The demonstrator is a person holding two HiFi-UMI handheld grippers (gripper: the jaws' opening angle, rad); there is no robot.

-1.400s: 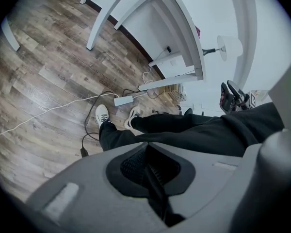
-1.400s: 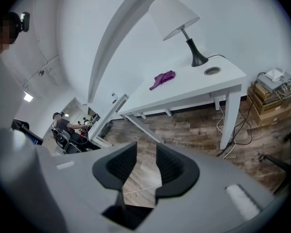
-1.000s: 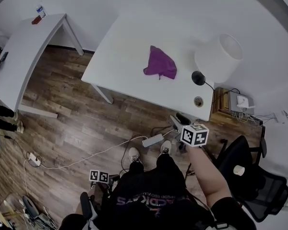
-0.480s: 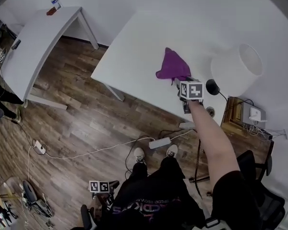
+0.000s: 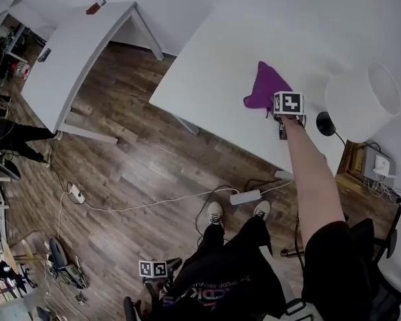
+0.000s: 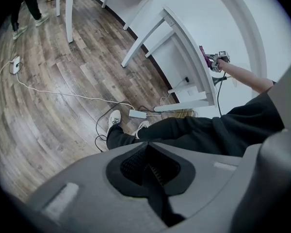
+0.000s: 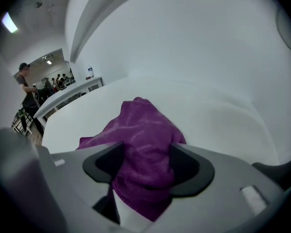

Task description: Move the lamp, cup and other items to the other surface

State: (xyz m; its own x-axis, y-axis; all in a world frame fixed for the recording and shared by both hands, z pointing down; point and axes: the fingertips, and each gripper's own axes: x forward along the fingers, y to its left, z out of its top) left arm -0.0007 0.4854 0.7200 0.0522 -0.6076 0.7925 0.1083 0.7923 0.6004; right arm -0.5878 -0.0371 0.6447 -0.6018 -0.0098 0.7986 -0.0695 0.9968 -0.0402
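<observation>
1. Purple cloth (image 5: 264,89) lies crumpled on the near white desk (image 5: 214,79), well ahead of the left tool (image 6: 150,169). That tool hangs low beside the person's knees with its jaws clenched together on nothing.
2. Past the person's white shoes (image 5: 215,212), a power strip (image 5: 245,197) lies on the wooden floor (image 5: 140,159). Its cable trails off across the boards.
3. The right tool (image 7: 143,164) reaches out on a stretched arm over the near edge of the desk and points down at the cloth.
4. Its jaws have just been opening and now stand wide and released. A fold of the cloth sits between them, and the pads (image 7: 106,161) do not squeeze it.
5. The lamp (image 5: 364,102) stands on the same desk, just beyond the right tool and to its right. It has a white shade and a black base, and it is clear of the cloth.
6. Farthest off, a second white desk (image 5: 80,45) stands across a strip of floor. A few small items sit at its far end, too small to make out.
</observation>
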